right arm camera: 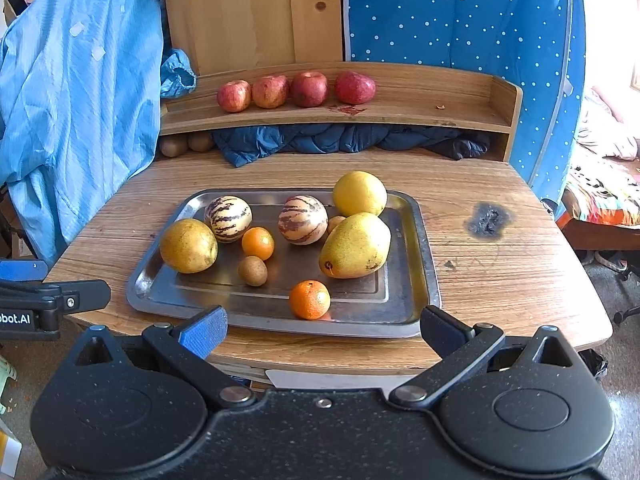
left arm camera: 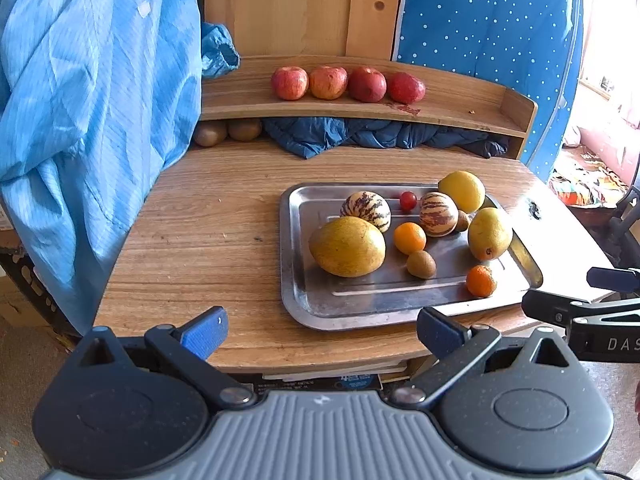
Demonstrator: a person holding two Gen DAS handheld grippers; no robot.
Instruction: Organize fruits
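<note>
- On the desk [right arm camera: 500, 280], a metal tray [right arm camera: 424, 264] holds loose fruit: two pears [right arm camera: 356, 246], two striped melons [right arm camera: 303, 219], a yellow citrus [right arm camera: 360, 193], two tangerines [right arm camera: 310, 299] and a kiwi [right arm camera: 253, 270].
- On the shelf [right arm camera: 420, 112] behind, four red apples [right arm camera: 272, 91] sit in a row.
- Below the shelf, two more kiwis [right arm camera: 186, 144] lie beside dark blue cloth [right arm camera: 340, 138].
- The left hand-held gripper [left arm camera: 322, 334] is spread wide, empty, at the desk's near edge.
- The right hand-held gripper [right arm camera: 322, 334] is likewise spread, empty, just before the tray.
</note>
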